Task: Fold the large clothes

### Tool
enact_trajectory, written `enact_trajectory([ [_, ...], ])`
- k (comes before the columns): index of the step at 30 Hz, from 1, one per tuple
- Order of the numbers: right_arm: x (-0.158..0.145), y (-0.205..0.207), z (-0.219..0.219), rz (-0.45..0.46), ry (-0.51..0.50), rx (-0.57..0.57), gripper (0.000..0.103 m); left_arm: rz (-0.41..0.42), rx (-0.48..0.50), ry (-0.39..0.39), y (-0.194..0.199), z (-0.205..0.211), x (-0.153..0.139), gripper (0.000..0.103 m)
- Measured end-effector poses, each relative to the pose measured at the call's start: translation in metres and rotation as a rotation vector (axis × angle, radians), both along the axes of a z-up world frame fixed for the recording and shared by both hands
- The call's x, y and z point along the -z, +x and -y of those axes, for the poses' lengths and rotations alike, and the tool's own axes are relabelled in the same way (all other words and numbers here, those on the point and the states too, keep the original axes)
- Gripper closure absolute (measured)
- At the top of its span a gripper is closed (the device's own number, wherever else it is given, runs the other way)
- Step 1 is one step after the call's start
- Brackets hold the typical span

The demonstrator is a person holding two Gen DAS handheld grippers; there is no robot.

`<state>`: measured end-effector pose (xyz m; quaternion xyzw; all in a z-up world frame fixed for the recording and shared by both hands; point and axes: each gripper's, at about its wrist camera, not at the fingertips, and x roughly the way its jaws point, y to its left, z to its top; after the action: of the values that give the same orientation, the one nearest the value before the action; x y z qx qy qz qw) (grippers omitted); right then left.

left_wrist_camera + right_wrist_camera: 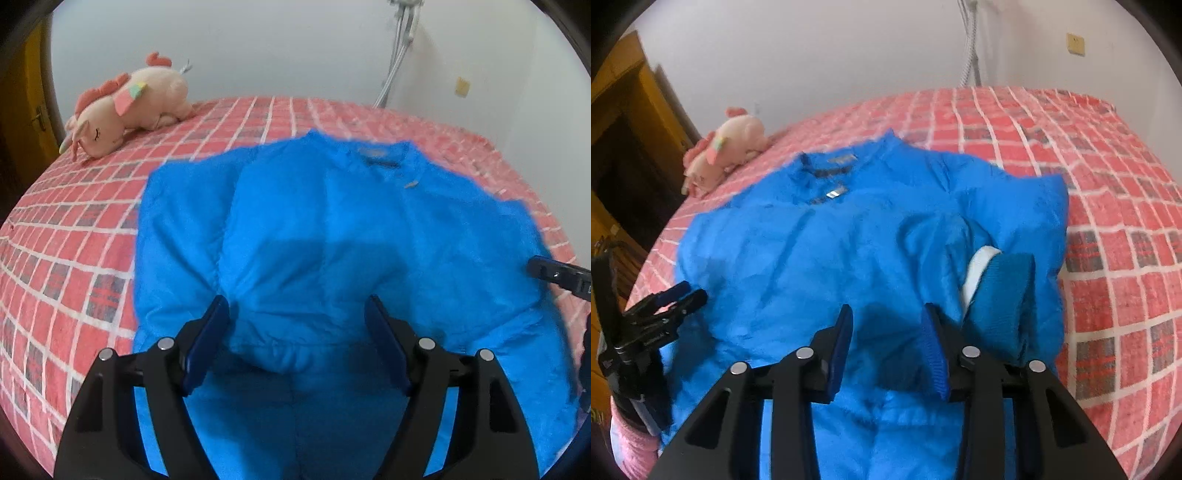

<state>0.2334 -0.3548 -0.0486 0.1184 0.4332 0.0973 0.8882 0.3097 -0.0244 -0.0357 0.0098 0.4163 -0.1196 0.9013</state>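
Jacket [332, 236]: blue, spread on checked bed cover [74, 240], frame centre.
Left gripper [297, 321]: released, jaws wide above jacket.
Right gripper [886, 332]: jaws apart, gripping nothing.
Plush toy [125, 107]: upper left.

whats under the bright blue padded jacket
The bright blue padded jacket lies spread on a bed with a red checked cover, which shows all around it. Whatever else lies beneath is hidden by the fabric.
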Motion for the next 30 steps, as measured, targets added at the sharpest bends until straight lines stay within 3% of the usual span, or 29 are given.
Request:
enact_trajectory([
  [4,-0.011,-0.009,-0.016,0.014,-0.011,-0.049,0.062,0.028,0.03,-0.031,-0.011,0.005,-0.011,0.028],
  [14,0.022,0.005,-0.019,-0.075,-0.042,-0.034,0.062,-0.017,0.043,0.038,0.0,0.013,0.014,0.027],
  [30,0.032,0.009,-0.016,-0.087,-0.019,-0.05,0.062,-0.031,0.042,0.029,0.003,0.012,0.023,0.026],
])
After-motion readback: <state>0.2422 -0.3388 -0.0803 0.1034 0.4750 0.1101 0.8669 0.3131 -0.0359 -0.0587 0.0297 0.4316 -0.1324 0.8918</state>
